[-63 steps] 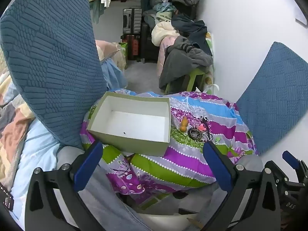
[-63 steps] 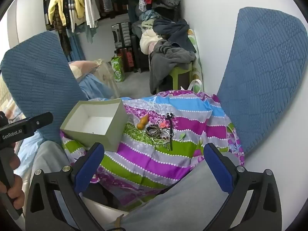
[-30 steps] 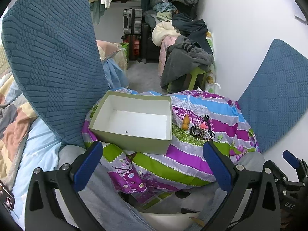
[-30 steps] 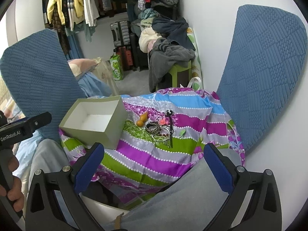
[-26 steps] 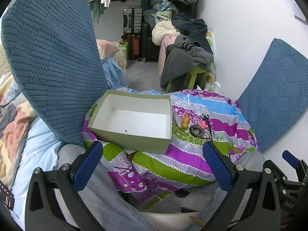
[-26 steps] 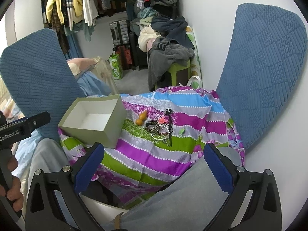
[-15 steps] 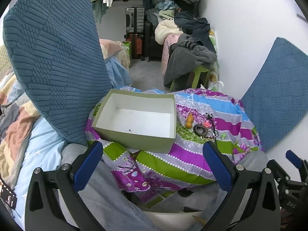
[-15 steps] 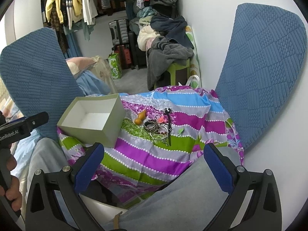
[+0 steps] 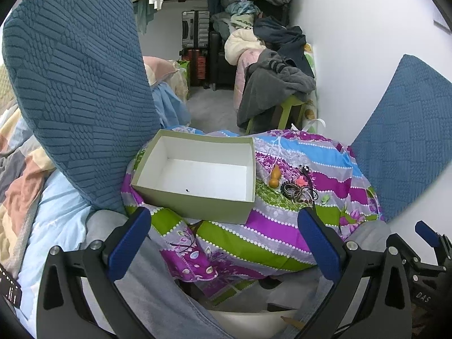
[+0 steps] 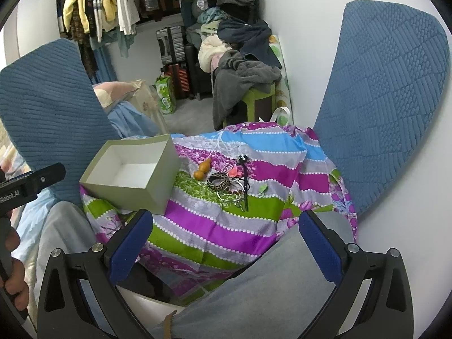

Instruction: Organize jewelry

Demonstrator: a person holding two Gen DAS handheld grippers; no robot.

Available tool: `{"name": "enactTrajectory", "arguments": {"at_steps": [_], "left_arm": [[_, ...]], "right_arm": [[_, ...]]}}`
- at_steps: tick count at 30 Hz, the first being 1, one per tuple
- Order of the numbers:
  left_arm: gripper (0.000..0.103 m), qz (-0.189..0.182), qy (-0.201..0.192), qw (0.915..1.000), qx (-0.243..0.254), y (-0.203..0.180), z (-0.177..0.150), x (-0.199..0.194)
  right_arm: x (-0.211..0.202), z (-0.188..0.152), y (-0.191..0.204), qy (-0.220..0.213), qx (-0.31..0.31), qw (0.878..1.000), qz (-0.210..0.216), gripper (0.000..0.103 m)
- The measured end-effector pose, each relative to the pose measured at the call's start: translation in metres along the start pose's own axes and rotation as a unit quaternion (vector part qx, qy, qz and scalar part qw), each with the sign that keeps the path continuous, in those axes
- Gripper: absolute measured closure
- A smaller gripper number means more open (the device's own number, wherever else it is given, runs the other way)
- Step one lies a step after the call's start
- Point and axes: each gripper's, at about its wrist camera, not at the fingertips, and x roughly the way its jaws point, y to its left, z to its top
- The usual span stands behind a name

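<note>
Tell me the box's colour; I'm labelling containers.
Olive-green outside, white inside: the box, clearest in the left wrist view.

Both the left gripper (image 9: 223, 228) and the right gripper (image 10: 224, 230) have black triangulated frames, silver screw heads and blue padded fingers (image 10: 131, 244). White "DAS" lettering marks black hardware at lower right of the left view. Bare-skinned fingers (image 10: 12, 279) grip a black handle at lower left; grey trouser legs (image 10: 254, 291) fill the bottom.

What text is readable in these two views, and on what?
"Robot.AI", start of the word cut off: on the left claw's black body, right wrist view.
"DAS": on the right claw's black body, left wrist view.
White marks on a black strip at the left wrist view's lower left edge: too small to read.
Green bag print: blurred.
</note>
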Motion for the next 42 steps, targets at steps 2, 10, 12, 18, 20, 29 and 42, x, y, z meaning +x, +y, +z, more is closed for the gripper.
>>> {"name": "enactTrajectory", "arguments": {"at_steps": [2,10,12,18,20,29,42], "left_arm": [[0.0,0.002,-0.002,1.0,0.008,-0.002,0.0,0.0],[0.0,0.004,0.0,1.0,0.009,-0.003,-0.004,0.002],[0.0,0.004,0.002,0.9999,0.01,-0.003,-0.004,0.002],[0.0,0.002,0.002,1.0,0.008,-0.004,-0.005,0.002],[0.0,0.002,0.002,1.0,0.007,-0.006,-0.005,0.004],[0.0,-0.016,0.021,0.9996,0.001,-0.008,-0.005,0.017],[0.0,-0.114,0.049,0.9919,0.025,-0.046,0.003,0.07]], "right_arm": [[0.0,0.0,-0.001,0.0,0.0,1.0,0.001,0.0],[0.0,0.0,-0.002,-0.001,0.0,1.0,0.003,0.0],[0.0,0.001,-0.001,-0.002,0.002,1.0,0.001,0.0],[0.001,-0.002,-0.005,0.001,0.007,1.0,0.002,0.0],[0.001,-0.003,-0.006,0.001,0.008,1.0,-0.001,0.0],[0.005,-0.002,-0.01,0.001,0.004,1.0,0.012,0.0],[0.054,-0.004,-0.043,0.012,0.057,0.998,0.036,0.04]]}}
